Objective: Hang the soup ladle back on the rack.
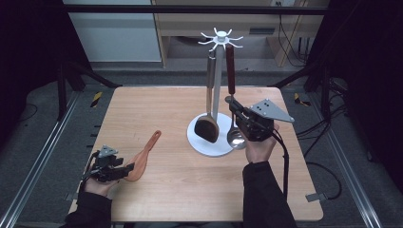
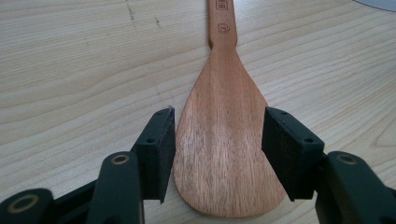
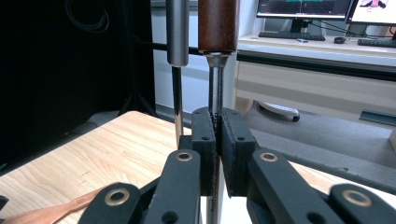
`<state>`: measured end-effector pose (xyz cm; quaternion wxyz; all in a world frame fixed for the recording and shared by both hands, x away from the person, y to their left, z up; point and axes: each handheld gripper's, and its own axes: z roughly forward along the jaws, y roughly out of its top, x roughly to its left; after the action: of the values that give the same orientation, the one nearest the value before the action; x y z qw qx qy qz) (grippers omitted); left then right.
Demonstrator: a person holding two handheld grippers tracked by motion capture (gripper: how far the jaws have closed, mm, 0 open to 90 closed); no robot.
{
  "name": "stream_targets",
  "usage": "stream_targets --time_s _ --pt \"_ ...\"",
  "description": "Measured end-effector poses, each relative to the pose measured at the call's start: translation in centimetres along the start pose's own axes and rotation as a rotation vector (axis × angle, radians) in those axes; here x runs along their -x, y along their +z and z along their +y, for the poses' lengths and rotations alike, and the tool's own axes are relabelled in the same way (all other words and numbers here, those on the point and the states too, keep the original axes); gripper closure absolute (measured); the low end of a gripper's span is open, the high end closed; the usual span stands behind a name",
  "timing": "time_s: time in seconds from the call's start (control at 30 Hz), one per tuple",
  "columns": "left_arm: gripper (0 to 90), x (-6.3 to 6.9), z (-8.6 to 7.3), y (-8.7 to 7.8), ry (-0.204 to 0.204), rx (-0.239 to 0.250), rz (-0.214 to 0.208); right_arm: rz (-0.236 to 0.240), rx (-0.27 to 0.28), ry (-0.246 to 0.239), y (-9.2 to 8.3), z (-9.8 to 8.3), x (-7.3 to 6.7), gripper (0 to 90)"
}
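Ladle (image 1: 232,102) hangs from the rack (image 1: 219,40) at table's 1 o'clock; right gripper (image 3: 218,140) fingers pinch its thin steel shank. Judged rigid, slippery, bowl-heavy. Left gripper (image 2: 219,154) fingers straddle the spatula (image 2: 224,140), spread.

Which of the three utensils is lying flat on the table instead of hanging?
The light wooden spatula, at the left tool. The dark-headed spatula and the steel ladle hang from the rack.

One wooden spatula (image 1: 142,161), one rack (image 1: 217,90), apparently two hanging utensils: ladle (image 1: 232,95), dark spoon (image 1: 208,124).
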<state>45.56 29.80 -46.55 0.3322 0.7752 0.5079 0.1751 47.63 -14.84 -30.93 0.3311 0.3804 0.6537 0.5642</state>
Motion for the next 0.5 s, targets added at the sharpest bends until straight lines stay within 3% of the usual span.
stream_targets --time_s 0.5 --pt "44.6 0.0 0.0 0.0 0.001 0.001 0.0 -0.013 -0.013 0.009 1.4 -0.1 0.0 85.1"
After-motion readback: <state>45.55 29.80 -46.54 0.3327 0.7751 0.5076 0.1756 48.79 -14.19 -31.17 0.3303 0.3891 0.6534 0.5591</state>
